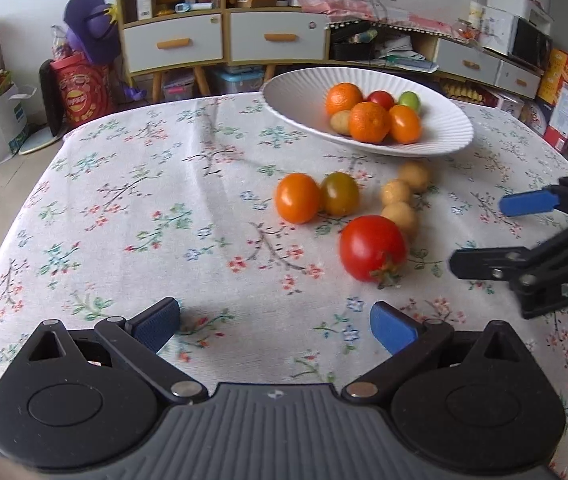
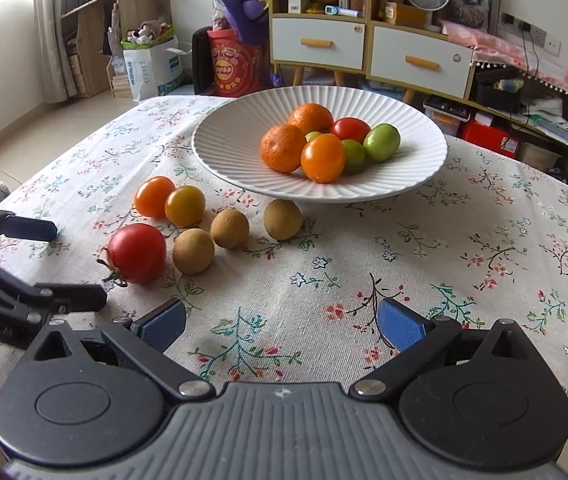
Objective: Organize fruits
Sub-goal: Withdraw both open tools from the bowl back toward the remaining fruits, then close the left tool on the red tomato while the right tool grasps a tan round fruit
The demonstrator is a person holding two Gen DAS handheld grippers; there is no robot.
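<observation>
A white ribbed bowl [image 1: 440, 136] [image 2: 228, 152] at the far side of the table holds oranges, tomatoes and green fruits. In front of it, loose on the cloth, lie a red tomato [image 1: 372, 248] [image 2: 137, 253], an orange tomato [image 1: 297, 198] [image 2: 154, 196], a yellow-green tomato [image 1: 339, 194] [image 2: 185, 205] and three brown longans [image 1: 400, 216] [image 2: 193, 251]. My left gripper [image 1: 276, 326] [image 2: 64, 264] is open and empty, just left of the red tomato. My right gripper [image 2: 282, 325] [image 1: 492, 236] is also open and empty, right of the loose fruits.
The table carries a floral tablecloth [image 1: 144, 220] [image 2: 484, 260]; its left edge drops to a tiled floor [image 2: 64, 120]. Behind the table stand drawer cabinets [image 1: 224, 36] [image 2: 364, 44], bags and boxes.
</observation>
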